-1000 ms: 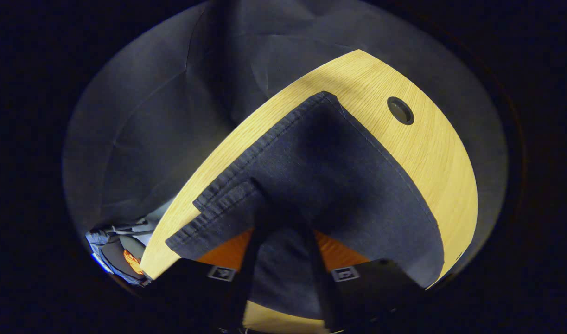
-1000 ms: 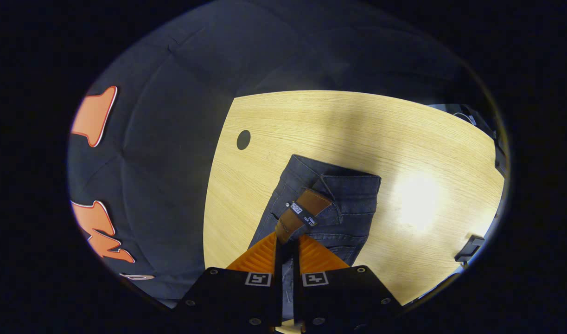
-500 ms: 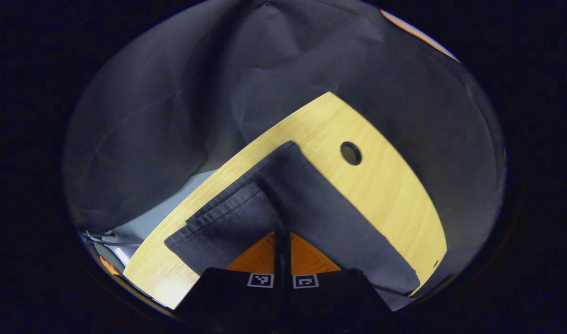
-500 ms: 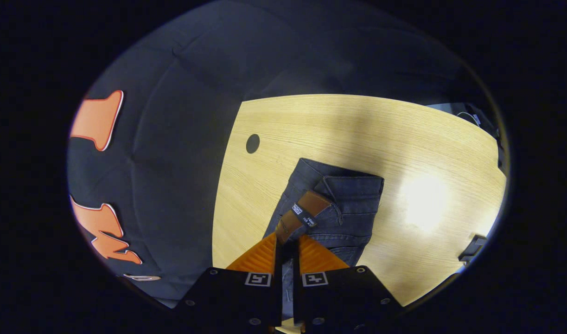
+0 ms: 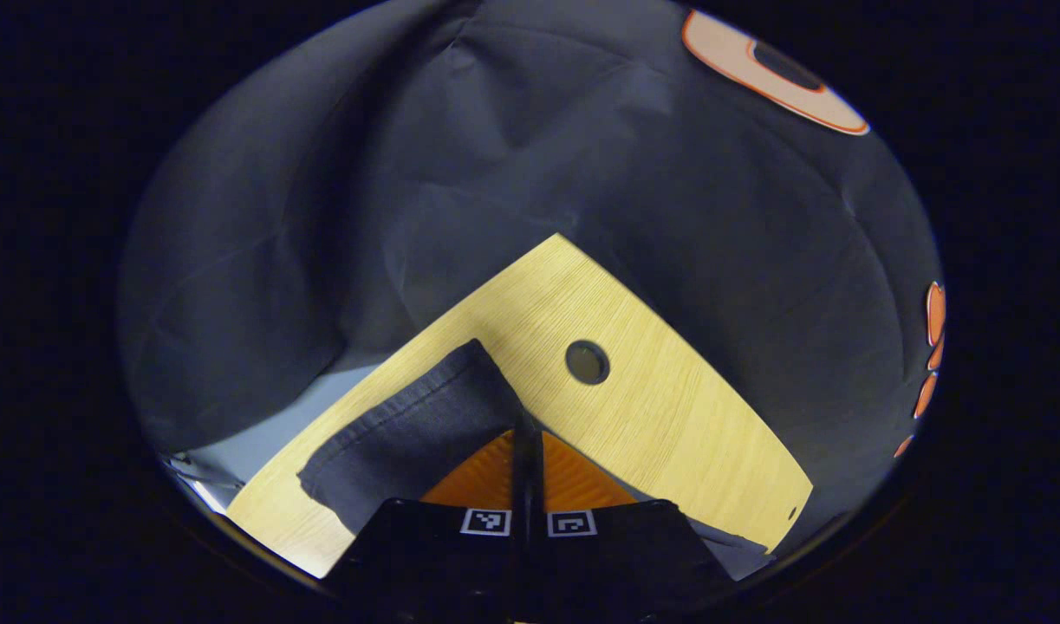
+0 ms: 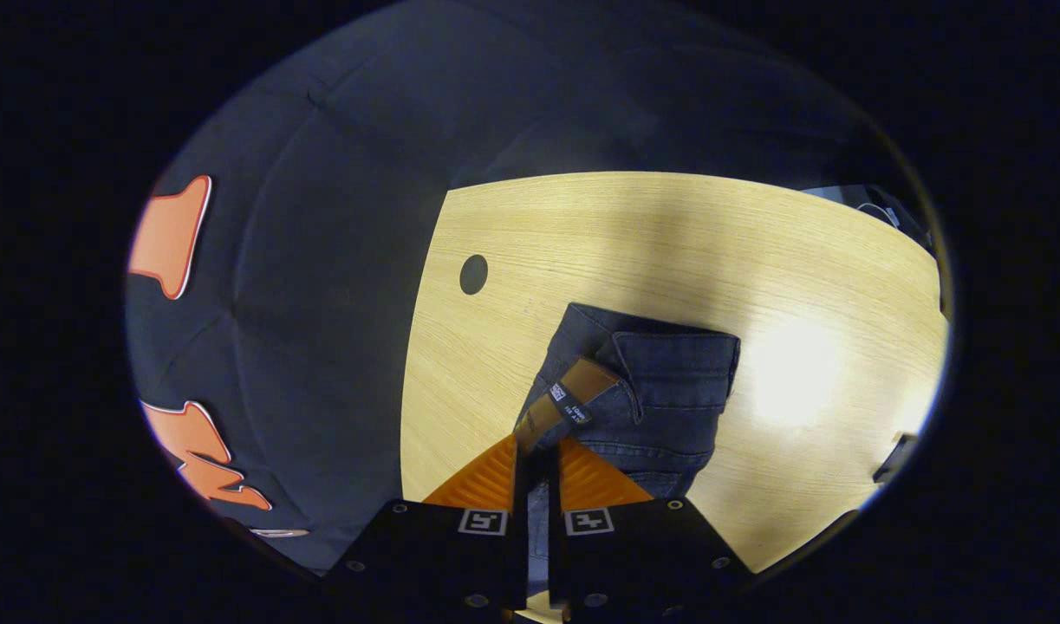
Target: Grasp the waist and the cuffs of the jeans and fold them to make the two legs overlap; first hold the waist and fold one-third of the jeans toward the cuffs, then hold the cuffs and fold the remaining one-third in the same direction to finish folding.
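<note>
Black cloth wall [image 5: 512, 173] backs a light wood table [image 5: 668, 425] with a round hole [image 5: 588, 362] near its far corner. Left gripper view: left claw [image 5: 526, 433] is pinched tight, fingers closed with almost no gap, on the cuff end of the jeans [image 5: 408, 429]. Hemmed cuff edge runs close along the table's left edge; bare wood lies to the right and ahead toward the hole. Pale floor shows past the left table edge.

Right gripper view: right claw [image 6: 536, 455] is clamped, fingers pressing both sides of the waist, right by the brown patch [image 6: 569, 399]. Jeans [image 6: 660, 390] waist end lies bunched near table centre; hole [image 6: 473, 274] sits to its upper left, apart from the cloth. Wide open table [image 6: 668, 234] beyond and to the right, with a bright glare spot just right of the jeans. Left table edge is near the waist.

Versus 0.5 s ago: left view has pulled back and tipped up, less denim visible, the second leg layer gone from sight, hole now closer to the fingers, more wall showing. Right view barely changed; waist shifted slightly right, grip unchanged.
</note>
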The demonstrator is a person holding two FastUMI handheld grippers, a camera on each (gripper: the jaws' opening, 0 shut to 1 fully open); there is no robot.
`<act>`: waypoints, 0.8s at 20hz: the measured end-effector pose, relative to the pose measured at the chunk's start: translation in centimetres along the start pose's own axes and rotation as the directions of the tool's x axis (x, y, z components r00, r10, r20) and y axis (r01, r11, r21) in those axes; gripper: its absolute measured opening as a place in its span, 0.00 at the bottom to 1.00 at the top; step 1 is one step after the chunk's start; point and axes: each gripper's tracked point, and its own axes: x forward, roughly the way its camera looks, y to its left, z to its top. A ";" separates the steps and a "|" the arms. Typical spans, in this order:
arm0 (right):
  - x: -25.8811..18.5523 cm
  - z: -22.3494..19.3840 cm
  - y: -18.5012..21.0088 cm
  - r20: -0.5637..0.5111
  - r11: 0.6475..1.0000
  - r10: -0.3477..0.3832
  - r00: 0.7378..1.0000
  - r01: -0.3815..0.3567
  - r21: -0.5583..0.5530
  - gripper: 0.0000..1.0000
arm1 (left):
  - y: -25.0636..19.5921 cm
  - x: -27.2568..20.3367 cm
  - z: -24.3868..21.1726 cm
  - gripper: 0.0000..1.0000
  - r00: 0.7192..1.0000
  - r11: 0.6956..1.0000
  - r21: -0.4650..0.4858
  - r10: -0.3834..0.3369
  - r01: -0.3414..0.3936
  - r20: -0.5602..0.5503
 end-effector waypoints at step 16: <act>-1.5 0.7 -6.9 0.125 0.952 -0.127 0.984 0.157 -0.261 0.95 | -4.0 -9.3 1.1 0.97 0.901 0.944 0.327 -0.176 0.040 0.397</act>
